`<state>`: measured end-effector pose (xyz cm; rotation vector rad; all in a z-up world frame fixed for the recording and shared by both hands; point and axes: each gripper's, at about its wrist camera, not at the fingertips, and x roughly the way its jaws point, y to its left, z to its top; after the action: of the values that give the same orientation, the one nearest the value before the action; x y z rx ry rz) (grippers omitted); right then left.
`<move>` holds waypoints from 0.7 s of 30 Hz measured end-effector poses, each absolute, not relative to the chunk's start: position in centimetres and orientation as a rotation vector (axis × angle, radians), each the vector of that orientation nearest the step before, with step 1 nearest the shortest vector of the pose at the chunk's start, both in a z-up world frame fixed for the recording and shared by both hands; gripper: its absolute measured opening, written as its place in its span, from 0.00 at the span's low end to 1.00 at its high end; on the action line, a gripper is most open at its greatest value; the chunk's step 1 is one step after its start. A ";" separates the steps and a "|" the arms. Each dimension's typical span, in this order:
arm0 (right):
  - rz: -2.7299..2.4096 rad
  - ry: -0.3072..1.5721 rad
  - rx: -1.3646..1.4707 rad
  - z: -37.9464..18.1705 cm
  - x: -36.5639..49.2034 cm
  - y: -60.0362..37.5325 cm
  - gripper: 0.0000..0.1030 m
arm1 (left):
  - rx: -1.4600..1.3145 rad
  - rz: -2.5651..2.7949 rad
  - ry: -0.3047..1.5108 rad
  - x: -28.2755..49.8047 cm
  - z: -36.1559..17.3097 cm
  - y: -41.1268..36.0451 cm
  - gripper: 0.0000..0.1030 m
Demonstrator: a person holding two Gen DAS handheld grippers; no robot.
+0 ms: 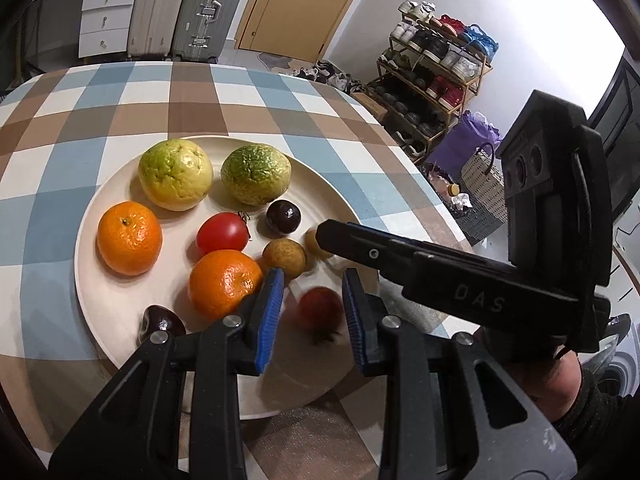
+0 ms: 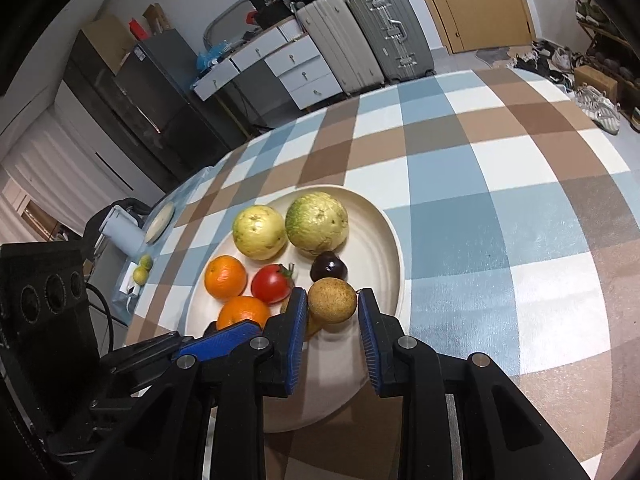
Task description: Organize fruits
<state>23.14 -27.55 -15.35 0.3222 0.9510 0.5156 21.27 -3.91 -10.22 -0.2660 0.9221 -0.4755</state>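
Observation:
A cream plate (image 1: 100, 216) (image 2: 384, 240) on the checked tablecloth holds two yellow-green guavas (image 1: 176, 174) (image 2: 260, 232), two oranges (image 1: 130, 238) (image 2: 225, 278), a red tomato (image 1: 222, 233) (image 2: 272, 283), a dark plum (image 1: 283, 217) (image 2: 329, 267) and brown longans (image 1: 285, 258) (image 2: 332, 306). My left gripper (image 1: 312, 312) is open, its blue pads either side of a blurred red fruit (image 1: 320, 308) on the plate. A second dark plum (image 1: 162, 322) lies at the plate's near rim. My right gripper (image 2: 332, 332) is open around a longan; it also shows in the left wrist view (image 1: 348, 240).
The round table (image 2: 520, 200) drops off to the floor at the right in the left wrist view. Suitcases (image 2: 360, 40), white drawers (image 2: 296, 68), a shoe rack (image 1: 432, 72) and baskets (image 1: 484, 184) stand around. A small plate (image 2: 160, 222) and small yellow fruits (image 2: 142, 270) lie at the table's far left.

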 end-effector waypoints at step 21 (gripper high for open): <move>0.443 0.639 0.331 -7.4 15.2 -31.2 0.86 | -0.191 -0.245 0.650 13.5 -1.4 0.0 1.00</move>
<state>15.24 -31.16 -7.44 0.3311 0.6390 0.4430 13.55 0.05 -1.37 -0.1912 0.6497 -0.2454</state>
